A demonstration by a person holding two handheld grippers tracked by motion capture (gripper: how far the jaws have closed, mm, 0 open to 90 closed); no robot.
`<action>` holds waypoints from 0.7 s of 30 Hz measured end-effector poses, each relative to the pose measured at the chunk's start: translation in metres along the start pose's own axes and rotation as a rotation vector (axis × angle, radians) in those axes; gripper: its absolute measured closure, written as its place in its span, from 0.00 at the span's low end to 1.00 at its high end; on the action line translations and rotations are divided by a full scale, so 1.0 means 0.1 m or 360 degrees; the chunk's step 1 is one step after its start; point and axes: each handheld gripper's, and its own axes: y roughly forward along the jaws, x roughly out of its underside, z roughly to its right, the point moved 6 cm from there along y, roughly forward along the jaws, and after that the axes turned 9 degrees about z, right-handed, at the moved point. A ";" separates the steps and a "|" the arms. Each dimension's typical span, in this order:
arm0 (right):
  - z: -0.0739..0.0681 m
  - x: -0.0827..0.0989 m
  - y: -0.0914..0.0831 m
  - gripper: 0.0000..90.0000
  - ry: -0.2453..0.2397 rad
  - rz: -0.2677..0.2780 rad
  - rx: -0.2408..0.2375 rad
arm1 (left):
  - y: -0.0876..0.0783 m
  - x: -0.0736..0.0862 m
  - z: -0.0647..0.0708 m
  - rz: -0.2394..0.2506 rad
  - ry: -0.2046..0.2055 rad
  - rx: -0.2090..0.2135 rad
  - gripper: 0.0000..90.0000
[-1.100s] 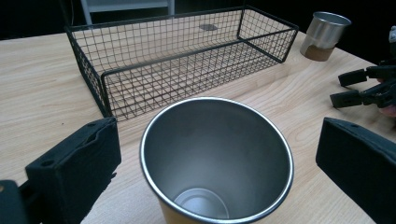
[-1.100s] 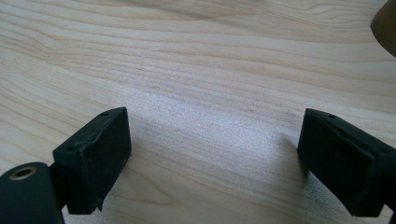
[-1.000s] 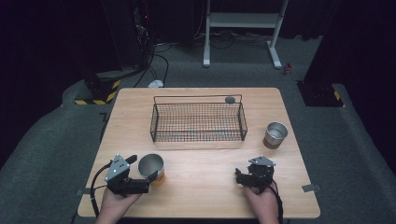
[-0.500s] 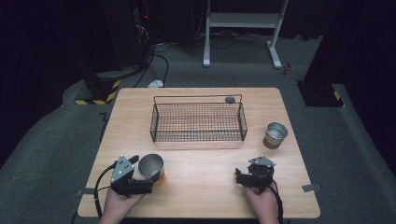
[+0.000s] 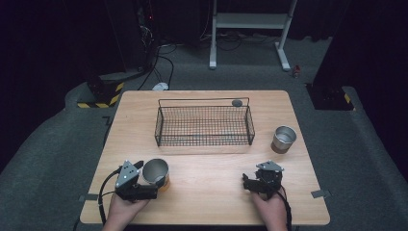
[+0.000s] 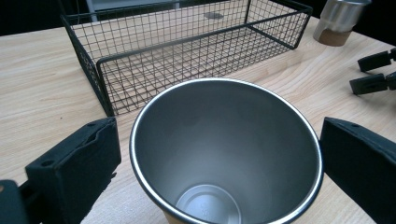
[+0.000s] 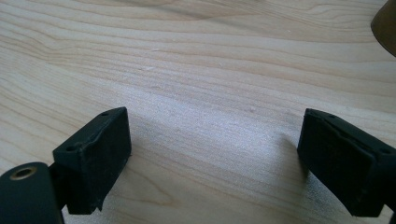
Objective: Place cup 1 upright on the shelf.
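Straddling the steel cup (image 6: 226,154), the left hand-held gripper (image 5: 136,180) stands open, nothing gripped yet; wire basket (image 5: 204,126) ahead holds no cups, right hand-held gripper (image 5: 262,179) idles open on the surface (image 5: 207,192).

At your twelve o'clock sits the basket (image 5: 204,126), a small disc (image 5: 236,102) just behind it. A second cup (image 5: 283,139) stands at two o'clock.
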 end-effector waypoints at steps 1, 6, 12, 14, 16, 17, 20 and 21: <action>0.00 0.00 0.00 0.10 0.0000 0.0000 0.0000 | 0.01 0.01 0.00 0.0001 0.0003 0.0002 0.00; 0.00 0.00 0.00 0.10 0.0000 0.0000 0.0000 | 0.03 0.05 0.01 -0.0017 0.0023 -0.0002 0.01; 0.00 0.00 0.00 0.10 0.0000 0.0000 0.0000 | 0.07 0.09 0.04 -0.0041 0.0047 -0.0004 0.01; 0.00 0.00 0.00 0.10 0.0000 0.0000 0.0000 | 0.09 0.12 0.04 -0.0052 0.0054 -0.0008 0.01; 0.00 0.00 0.00 0.10 0.0000 0.0000 0.0000 | 0.10 0.13 0.04 -0.0056 0.0054 -0.0004 0.01; 0.00 0.00 0.00 0.10 0.0000 0.0000 0.0000 | 0.11 0.14 0.03 -0.0059 0.0053 -0.0002 0.01; 0.00 0.00 0.00 0.10 0.0000 0.0000 0.0000 | 0.11 0.15 0.02 -0.0048 0.0042 0.0005 0.01; 0.00 0.00 0.00 0.10 0.0000 0.0000 0.0000 | 0.11 0.15 0.02 -0.0046 0.0037 0.0005 0.01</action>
